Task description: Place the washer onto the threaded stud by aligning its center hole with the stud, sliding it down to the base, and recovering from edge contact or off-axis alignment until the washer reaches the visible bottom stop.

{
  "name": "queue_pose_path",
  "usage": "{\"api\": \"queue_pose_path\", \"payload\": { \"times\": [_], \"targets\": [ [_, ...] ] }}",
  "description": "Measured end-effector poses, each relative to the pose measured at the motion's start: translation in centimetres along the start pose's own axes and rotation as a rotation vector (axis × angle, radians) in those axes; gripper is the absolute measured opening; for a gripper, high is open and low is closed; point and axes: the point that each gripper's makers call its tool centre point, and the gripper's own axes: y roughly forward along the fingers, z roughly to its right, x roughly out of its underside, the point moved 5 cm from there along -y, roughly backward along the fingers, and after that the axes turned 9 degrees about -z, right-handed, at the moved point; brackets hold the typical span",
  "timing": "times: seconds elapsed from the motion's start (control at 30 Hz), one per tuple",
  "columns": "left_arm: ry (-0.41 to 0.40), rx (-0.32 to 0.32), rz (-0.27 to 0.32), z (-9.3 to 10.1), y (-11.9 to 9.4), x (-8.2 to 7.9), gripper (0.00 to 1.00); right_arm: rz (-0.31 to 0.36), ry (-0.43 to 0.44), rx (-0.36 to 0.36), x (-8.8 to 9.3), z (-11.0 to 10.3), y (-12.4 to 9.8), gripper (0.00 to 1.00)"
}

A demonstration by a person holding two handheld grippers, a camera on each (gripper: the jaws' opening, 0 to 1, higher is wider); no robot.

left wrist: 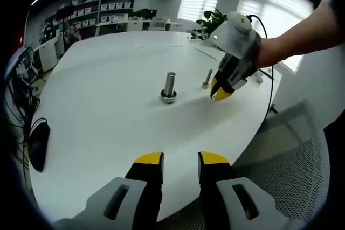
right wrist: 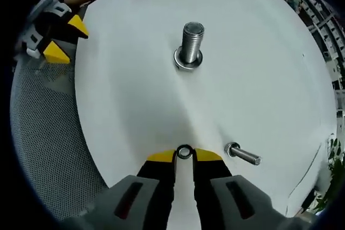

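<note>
A thick threaded stud (left wrist: 170,83) (right wrist: 192,40) stands upright mid-table on a wide metal base ring (right wrist: 187,64). My right gripper (right wrist: 184,155) is shut on a small metal washer (right wrist: 184,152), pinched between its yellow tips just above the table and well short of the stud. In the left gripper view the right gripper (left wrist: 221,93), held by a person's hand, hovers to the right of the stud. My left gripper (left wrist: 181,159) stands open with nothing in it near the table's edge, also seen as the left gripper (right wrist: 60,39) in the right gripper view.
A thin bolt (left wrist: 207,77) (right wrist: 242,155) stands on its head beside the right gripper's tips. A black mouse (left wrist: 39,143) lies near the table's left rim. A mesh chair (left wrist: 302,176) (right wrist: 43,133) sits beyond the white table's edge (left wrist: 253,133).
</note>
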Motion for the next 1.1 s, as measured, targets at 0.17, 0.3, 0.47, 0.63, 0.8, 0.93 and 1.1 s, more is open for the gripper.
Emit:
{"api": "queue_pose_path", "payload": {
  "times": [0.17,0.3,0.47,0.63,0.8,0.93,1.1],
  "targets": [
    [0.0,-0.002,-0.001,-0.1,0.0,0.0,0.23,0.018,0.019,0.014,0.7,1.3,-1.1,0.14],
    [-0.001,-0.003,-0.002,-0.1,0.0,0.0,0.23,0.039,0.048,0.03,1.0,2.6,-2.1,0.14],
    [-0.004,-0.008,0.007,-0.1,-0.1,0.0,0.23,0.074,0.096,0.046,1.1,4.0,-3.4,0.14],
    [-0.005,-0.013,0.01,-0.2,-0.1,-0.1,0.23,0.08,0.094,0.057,1.2,4.5,-4.2,0.14],
    [-0.002,-0.011,0.01,-0.2,-0.1,-0.1,0.23,0.087,0.07,0.077,0.9,4.9,-4.6,0.14],
    [-0.004,-0.01,0.009,-0.1,-0.1,-0.1,0.23,0.104,0.065,0.086,0.5,5.0,-4.9,0.14],
    [-0.006,-0.012,0.009,-0.2,-0.1,-0.1,0.23,0.083,0.029,0.102,0.3,5.2,-4.4,0.14]
  ]
}}
